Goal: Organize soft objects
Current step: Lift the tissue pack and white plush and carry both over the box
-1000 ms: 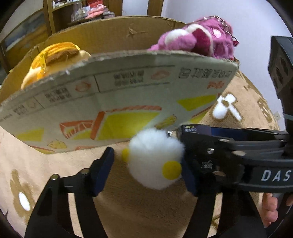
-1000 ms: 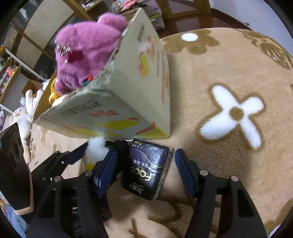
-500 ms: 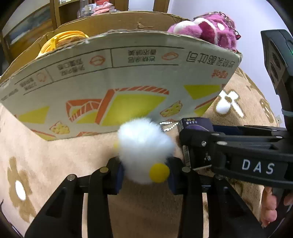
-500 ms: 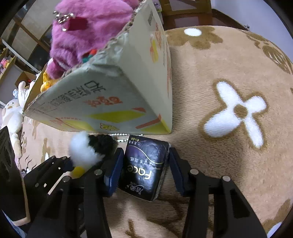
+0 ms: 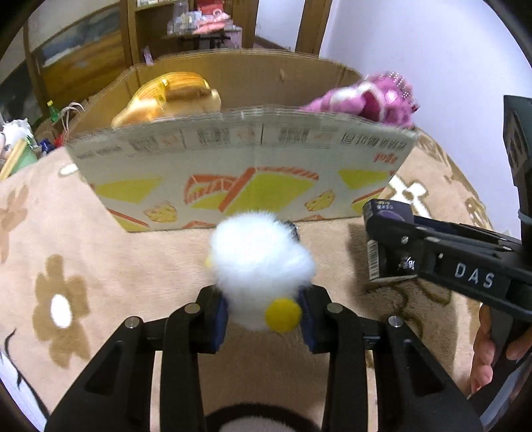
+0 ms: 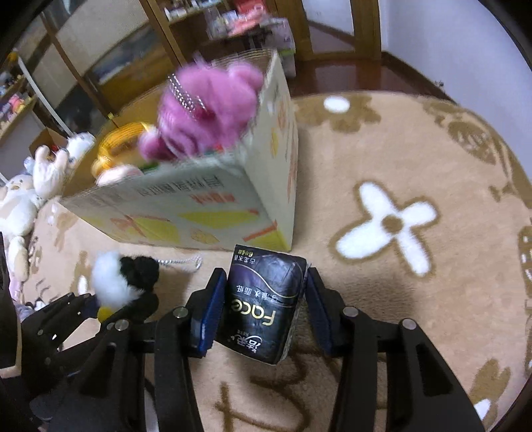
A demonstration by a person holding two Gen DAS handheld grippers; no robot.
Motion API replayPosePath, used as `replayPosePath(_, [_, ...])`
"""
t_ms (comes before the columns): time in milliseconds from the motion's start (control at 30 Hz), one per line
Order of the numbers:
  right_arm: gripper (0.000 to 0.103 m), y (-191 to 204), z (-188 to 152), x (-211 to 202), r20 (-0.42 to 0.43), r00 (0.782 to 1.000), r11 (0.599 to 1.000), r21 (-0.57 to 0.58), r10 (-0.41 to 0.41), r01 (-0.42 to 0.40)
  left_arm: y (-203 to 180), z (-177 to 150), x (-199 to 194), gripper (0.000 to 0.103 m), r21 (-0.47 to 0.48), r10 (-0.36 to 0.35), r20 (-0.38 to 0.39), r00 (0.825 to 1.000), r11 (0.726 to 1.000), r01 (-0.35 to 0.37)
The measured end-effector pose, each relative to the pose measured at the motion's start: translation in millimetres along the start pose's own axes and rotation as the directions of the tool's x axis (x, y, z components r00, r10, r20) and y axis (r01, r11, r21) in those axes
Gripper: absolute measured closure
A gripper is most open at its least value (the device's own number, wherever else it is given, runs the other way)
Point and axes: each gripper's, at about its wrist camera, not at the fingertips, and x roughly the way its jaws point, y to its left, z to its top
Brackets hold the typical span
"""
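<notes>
My left gripper (image 5: 264, 314) is shut on a white fluffy penguin toy (image 5: 259, 262) with yellow feet, held just above the carpet in front of the cardboard box (image 5: 239, 172). The toy also shows in the right wrist view (image 6: 119, 282), with its black back and bead chain. My right gripper (image 6: 261, 310) is shut on a dark tissue pack (image 6: 264, 305) marked "Face", near the box corner (image 6: 282, 212). The pack shows in the left wrist view (image 5: 382, 246). A pink plush bear (image 6: 206, 109) and a yellow plush (image 5: 169, 96) sit in the box.
Beige flower-pattern carpet (image 6: 399, 186) covers the floor. White plush toys (image 6: 20, 199) lie at the far left. Wooden shelves and a cabinet (image 6: 186, 30) stand behind the box. A hand (image 5: 488, 359) holds the right gripper's handle.
Both grippers closed: the left on the white penguin toy, the right on the tissue pack. Both have since pulled back and lifted away from the box with their objects.
</notes>
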Motion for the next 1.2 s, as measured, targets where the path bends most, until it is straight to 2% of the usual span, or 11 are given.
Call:
replayPosePath(133, [0.052, 1, -2, -30, 0.068, 0.997, 1.0, 0.008, 0.03, -0.03, -7, 1, -34, 0.069, 0.017, 0.029, 0.081, 0.996, 0.999, -0.03])
replayPosePath(200, [0.052, -3, -1, -47, 0.104, 0.993, 0.999, 0.01, 0.052, -0.053, -12, 0, -56, 0.069, 0.03, 0.059, 0.155, 0.986, 0.997, -0.064])
replayPosePath(300, [0.052, 4, 2, -70, 0.169, 0.983, 0.998, -0.017, 0.066, -0.064, -15, 3, -81, 0.069, 0.045, 0.056, 0.219, 0.974, 0.997, -0.068])
replayPosePath(467, [0.052, 7, 14, -107, 0.272, 0.955, 0.993, -0.044, 0.118, -0.111, -23, 14, -114, 0.069, 0.075, 0.059, 0.315, 0.947, 0.993, -0.087])
replayPosePath(667, [0.052, 27, 43, -124, 0.348, 0.927, 0.988, -0.103, 0.141, -0.112, -15, 38, -135, 0.069, 0.042, 0.029, 0.352, 0.936, 0.998, -0.046])
replayPosePath(833, [0.052, 43, 61, -129, 0.385, 0.909, 0.982, -0.156, 0.158, -0.105, -15, 60, -143, 0.069, 0.065, 0.069, 0.398, 0.915, 0.992, -0.104])
replayPosePath(967, [0.052, 59, 69, -126, 0.412, 0.895, 0.972, -0.217, 0.174, -0.09, -10, 75, -142, 0.069, 0.041, 0.108, 0.449, 0.887, 0.989, -0.142])
replayPosePath(1067, [0.051, 64, 74, -117, 0.412, 0.892, 0.967, -0.239, 0.185, -0.09, -3, 81, -137, 0.068, 0.02, 0.103, 0.458, 0.883, 0.992, -0.126])
replayPosePath(1200, [0.051, 65, 79, -99, 0.395, 0.901, 0.965, -0.247, 0.18, -0.085, 8, 91, -121, 0.068, 0.01, 0.108, 0.443, 0.89, 0.992, -0.125])
